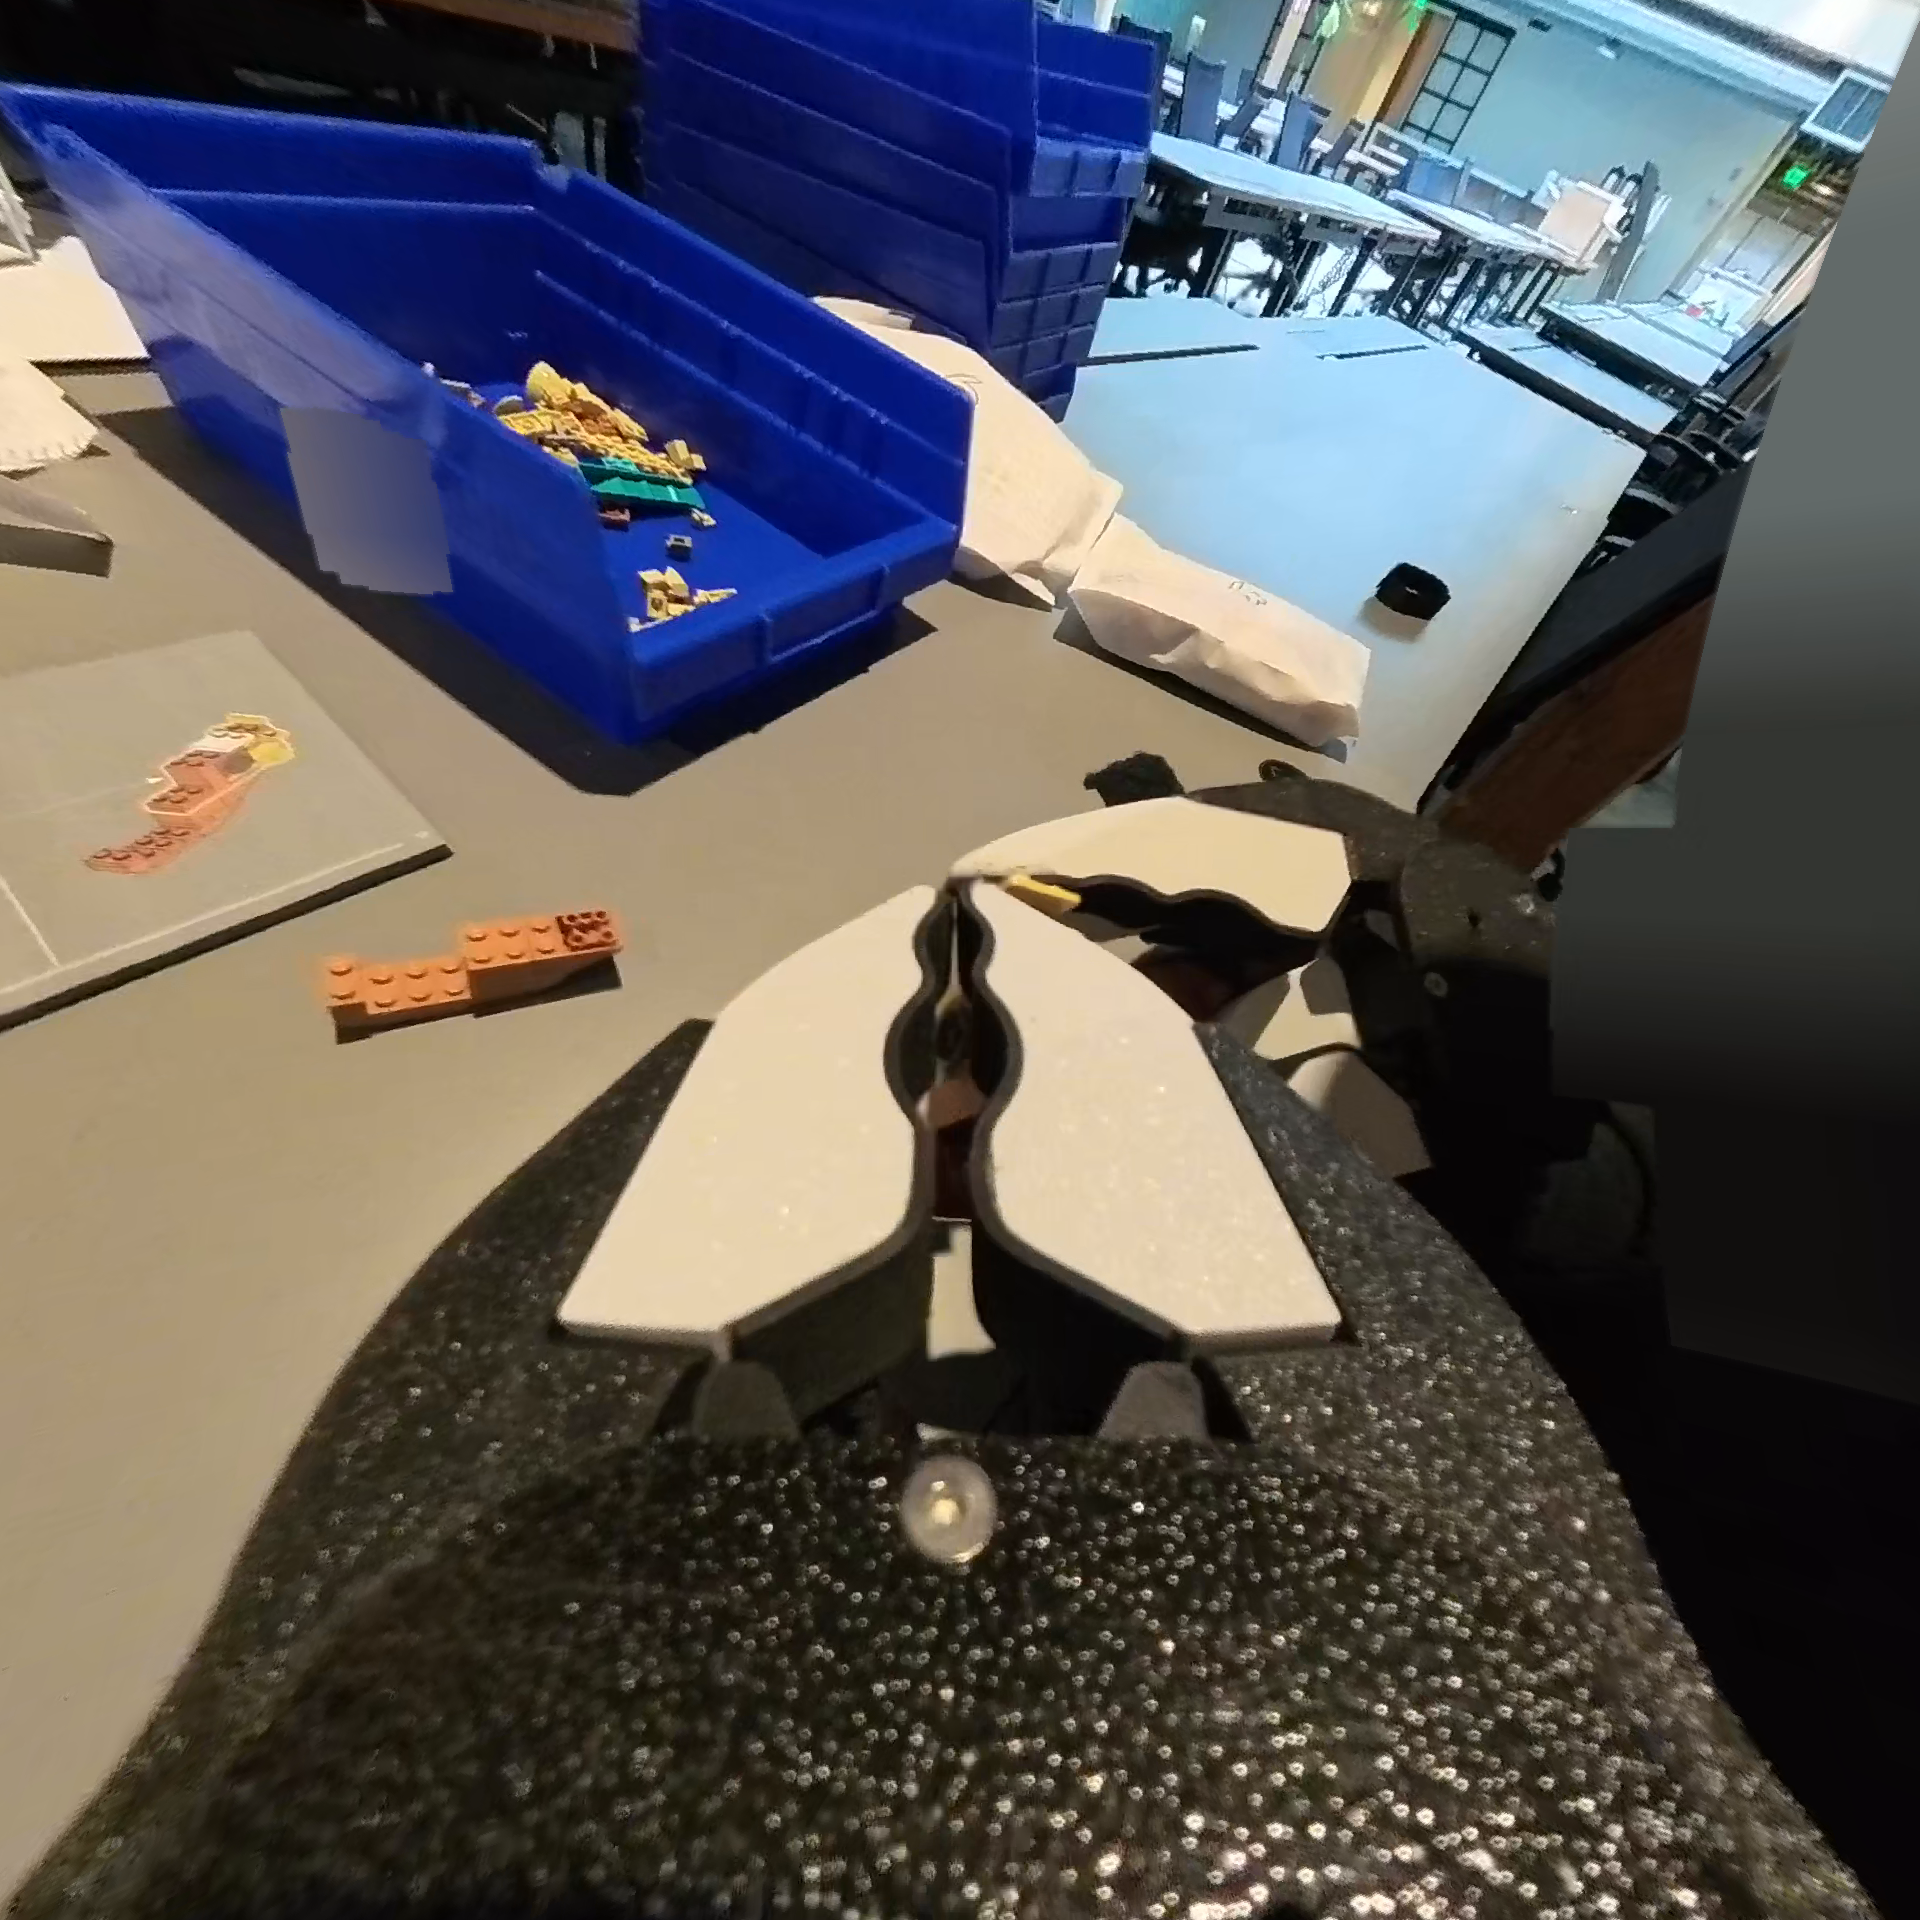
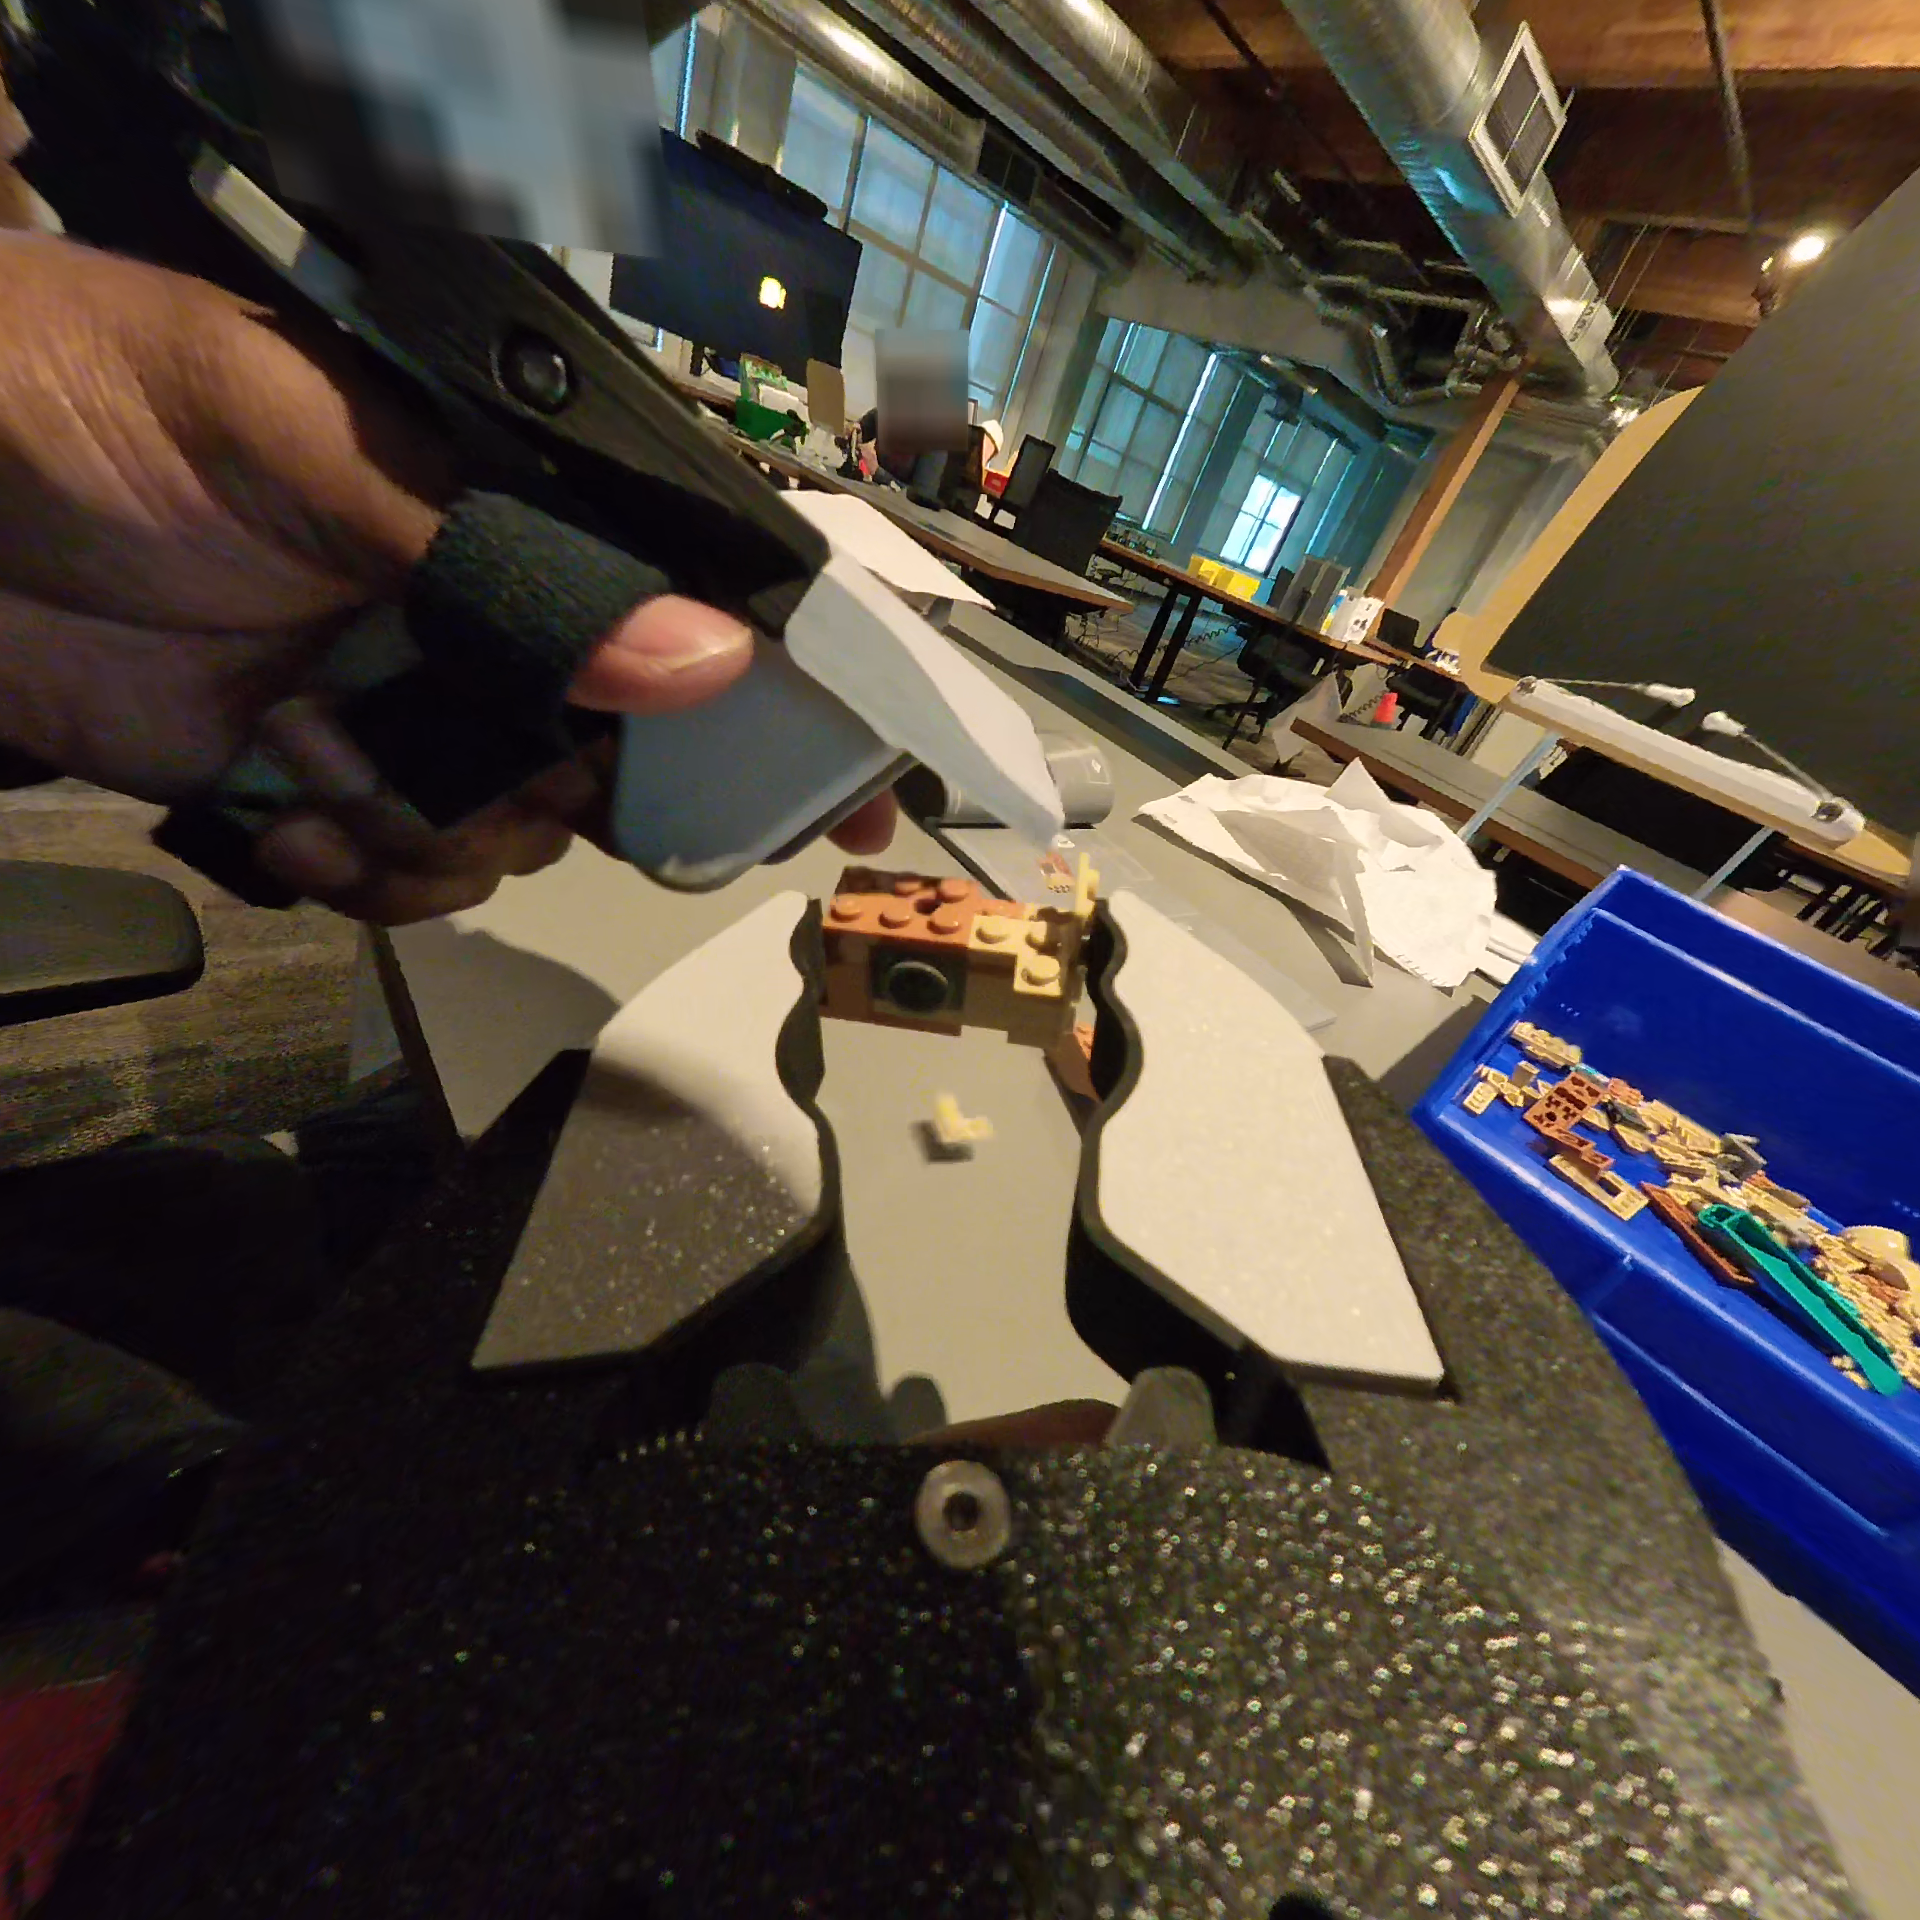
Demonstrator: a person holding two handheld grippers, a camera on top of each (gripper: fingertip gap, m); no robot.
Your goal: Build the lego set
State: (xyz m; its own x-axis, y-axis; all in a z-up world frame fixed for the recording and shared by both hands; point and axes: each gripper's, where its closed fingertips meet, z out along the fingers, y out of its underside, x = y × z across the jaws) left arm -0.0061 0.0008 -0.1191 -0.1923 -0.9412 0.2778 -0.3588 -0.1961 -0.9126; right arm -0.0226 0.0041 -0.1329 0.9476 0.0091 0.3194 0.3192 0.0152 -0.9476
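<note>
My right gripper (image 2: 951,961) is shut on a brown and tan lego assembly (image 2: 914,961) and holds it above the grey table. A small tan piece (image 2: 1081,883) stands upright on the assembly's right end. My left gripper (image 1: 951,899) is shut. In the right wrist view it (image 2: 1044,823) comes in from the upper left, with its tip just above that tan piece. In the left wrist view the tan piece (image 1: 1044,890) shows right beside my shut tips, under a finger (image 1: 1164,847) of the right gripper. Another small tan piece (image 2: 956,1127) lies on the table below.
An orange-brown lego build (image 1: 473,966) lies on the table by an instruction sheet (image 1: 156,790). A blue bin (image 1: 831,582) holds loose pieces (image 1: 603,447); it also shows in the right wrist view (image 2: 1662,1039). White paper bags (image 1: 1216,634) lie behind. A hand (image 2: 208,520) holds the left gripper. The grippers are tip to tip, or close to it.
</note>
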